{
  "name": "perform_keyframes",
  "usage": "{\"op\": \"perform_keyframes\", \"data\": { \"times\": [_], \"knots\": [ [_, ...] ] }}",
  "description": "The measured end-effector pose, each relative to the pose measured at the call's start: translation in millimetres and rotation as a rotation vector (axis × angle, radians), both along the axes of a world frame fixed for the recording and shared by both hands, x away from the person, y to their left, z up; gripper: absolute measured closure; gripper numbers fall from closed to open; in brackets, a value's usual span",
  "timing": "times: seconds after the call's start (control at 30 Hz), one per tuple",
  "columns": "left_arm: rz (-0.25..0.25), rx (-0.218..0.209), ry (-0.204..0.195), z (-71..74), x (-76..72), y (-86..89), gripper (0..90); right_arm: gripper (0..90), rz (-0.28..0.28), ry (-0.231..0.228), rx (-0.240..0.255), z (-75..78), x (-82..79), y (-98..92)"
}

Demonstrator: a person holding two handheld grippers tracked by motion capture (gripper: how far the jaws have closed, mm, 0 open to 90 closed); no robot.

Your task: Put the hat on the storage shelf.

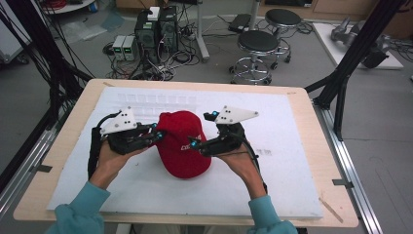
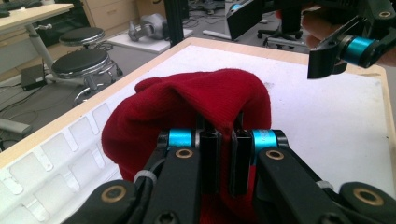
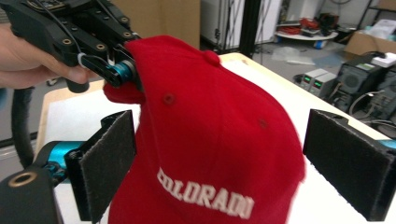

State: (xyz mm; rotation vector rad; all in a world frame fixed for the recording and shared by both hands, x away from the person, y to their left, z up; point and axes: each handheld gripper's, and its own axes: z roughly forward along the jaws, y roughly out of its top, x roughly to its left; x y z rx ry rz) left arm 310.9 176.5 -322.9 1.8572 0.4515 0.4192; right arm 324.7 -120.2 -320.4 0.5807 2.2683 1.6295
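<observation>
Cap: a red cap [image 1: 182, 144] of soft woven cloth, with stitched eyelets, a button on top of the crown and white block lettering reading COLORADO across the front.
Cap's place: near the middle of the white board [image 1: 292, 161], which lies on the wooden surface [image 1: 73, 122]; its brim end lies on the board, toward the person.
Cap's shape: the crown is pulled up into a fold on the side of the left claw, so the cloth stands bunched and creased there; in the right gripper view the front panel looks smooth and rounded.
Left claw [image 2: 224, 158]: jaws narrow, pinched on a fold of the cap's cloth at the crown's edge, to the cap's left in the high view.
Right claw [image 3: 219, 172]: jaws wide, one pad on either side of the cap's front panel and neither pressing on it; in the high view it sits at the cap's right side.
Hands: each holds its claw from below, with teal sleeves at the board's near edge.
</observation>
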Motion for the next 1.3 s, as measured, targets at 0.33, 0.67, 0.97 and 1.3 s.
{"op": "perform_keyframes", "data": {
  "times": [0.33, 0.67, 0.97, 1.3],
  "knots": [
    [-0.017, -0.004, -0.005, 1.0, -2.5, -1.1, 85.7, 8.8, 0.026, 0.009, -0.046, -2.4, 6.0, 18.1],
    [-0.027, -0.018, -0.012, 2.7, -4.2, -2.0, 85.7, 27.9, 0.075, 0.018, -0.043, -0.2, 7.6, 23.1],
    [-0.027, -0.022, -0.015, 3.0, -4.5, -2.8, 85.8, 45.8, 0.117, 0.054, -0.062, -1.1, 7.5, 24.0],
    [-0.025, -0.007, -0.014, 2.1, -4.4, -5.6, 85.8, 77.2, 0.166, 0.054, -0.107, -0.8, 5.3, 25.7]
  ]
}}
